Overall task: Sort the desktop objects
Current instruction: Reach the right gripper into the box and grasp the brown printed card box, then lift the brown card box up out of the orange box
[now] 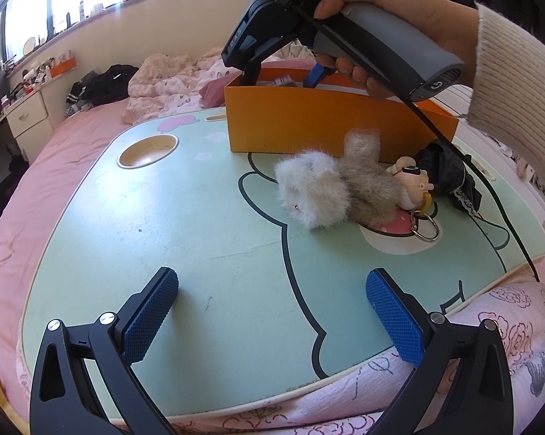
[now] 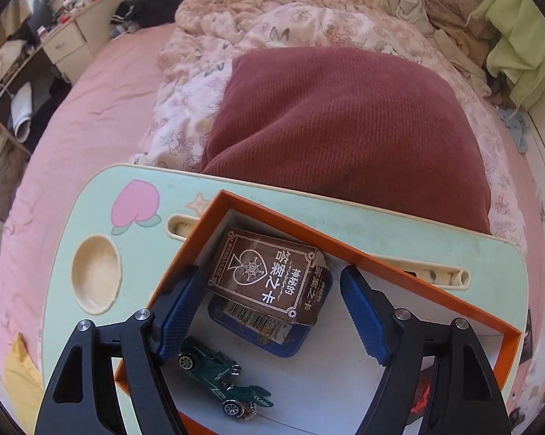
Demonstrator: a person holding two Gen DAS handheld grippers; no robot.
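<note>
Left gripper (image 1: pixel 272 311) hangs wide open and empty over the table's (image 1: pixel 199 217) near edge. Past it, the fur toy (image 1: pixel 319 192) half hides a doll (image 1: pixel 413 181). Right gripper (image 2: pixel 272 311), spread and empty, dips into the orange box (image 1: pixel 308 119) at the far edge; its card pack (image 2: pixel 268 275) hides most of a blue tin (image 2: pixel 290 344).

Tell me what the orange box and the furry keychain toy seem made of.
Orange box: likely cardboard, matte; thin flat walls, white inside in the right wrist view. Furry keychain toy: apparently fluffy synthetic fur, cream and tan; its small figure looks like glossy plastic, with a metal ring.
</note>
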